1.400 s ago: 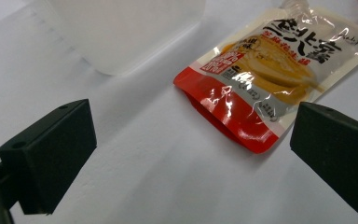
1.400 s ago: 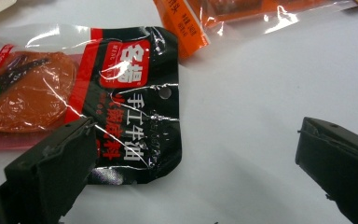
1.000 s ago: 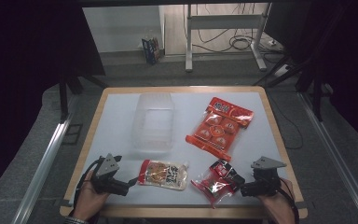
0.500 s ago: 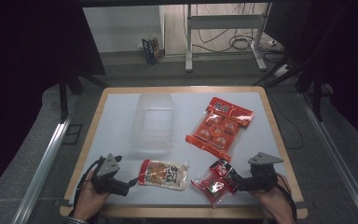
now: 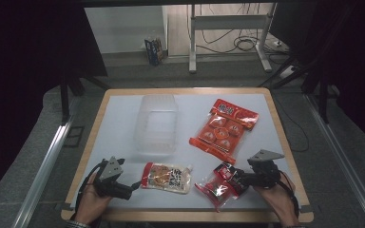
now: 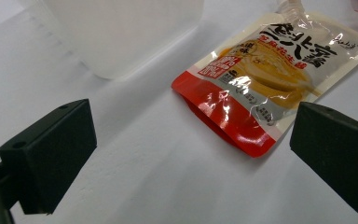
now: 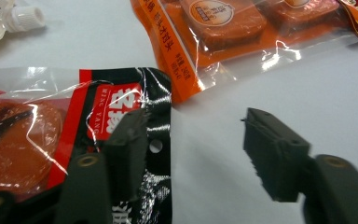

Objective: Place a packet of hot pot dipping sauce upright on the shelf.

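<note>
The right claw (image 7: 193, 154) has been closing, its jaws apart around the black pack's (image 7: 121, 107) edge, so the slippery pack could slide out.

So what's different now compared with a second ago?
The right gripper has edged toward the black-and-red snack packet and its jaws have just been closing; one jaw lies over the packet's edge, with no firm grip yet. The left gripper, yellow sauce pouch, orange packet and clear container stayed put.
</note>
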The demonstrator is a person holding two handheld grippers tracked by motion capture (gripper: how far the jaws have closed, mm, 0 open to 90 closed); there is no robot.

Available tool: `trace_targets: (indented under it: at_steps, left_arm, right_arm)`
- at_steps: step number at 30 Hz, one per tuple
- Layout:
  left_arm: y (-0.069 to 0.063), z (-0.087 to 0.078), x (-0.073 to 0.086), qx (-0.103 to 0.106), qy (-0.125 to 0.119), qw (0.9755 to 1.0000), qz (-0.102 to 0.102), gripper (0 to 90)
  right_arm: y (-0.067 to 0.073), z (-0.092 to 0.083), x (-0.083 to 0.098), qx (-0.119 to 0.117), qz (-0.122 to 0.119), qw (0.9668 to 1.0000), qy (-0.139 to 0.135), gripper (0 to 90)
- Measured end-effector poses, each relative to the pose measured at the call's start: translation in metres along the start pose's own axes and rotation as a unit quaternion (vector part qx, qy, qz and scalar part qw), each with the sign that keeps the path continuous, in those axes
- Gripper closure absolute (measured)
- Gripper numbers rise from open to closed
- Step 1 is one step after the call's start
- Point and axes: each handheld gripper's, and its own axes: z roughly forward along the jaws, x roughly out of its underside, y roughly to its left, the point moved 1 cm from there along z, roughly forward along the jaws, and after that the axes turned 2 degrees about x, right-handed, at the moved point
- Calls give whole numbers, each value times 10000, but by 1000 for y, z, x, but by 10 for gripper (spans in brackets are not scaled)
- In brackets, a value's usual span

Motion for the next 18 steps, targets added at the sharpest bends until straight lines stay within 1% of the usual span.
trace_targets:
  at_steps: [3,5,6,7,8,13,15,18]
  left_arm:
    - [0,0,0,-5,8,10000,11,4]
    - [0,0,0,-16,2,10000,19,4]
    - [0,0,0,-22,3,10000,24,4]
    - [0,0,0,-26,5,10000,30,4]
    - [0,0,0,-30,6,10000,35,5]
    - [-1,0,0,-59,-1,10000,53,5]
    - [0,-1,0,-62,-4,10000,54,5]
    - [0,0,0,-72,8,10000,62,6]
  right_arm:
    - [-3,2,-3,-15,-51,10000,46,513]
    - [-5,5,-6,-48,-37,10000,78,576]
    - [-8,8,-9,-144,14,9999,87,649]
    - [-8,8,-9,-144,14,9999,87,649]
    - [-8,8,-10,-161,27,9998,105,673]
    - [-12,15,-18,-183,-9,9998,122,845]
    - [-14,20,-21,-175,-19,9997,159,875]
    - [-18,29,-24,-187,29,9996,187,882]
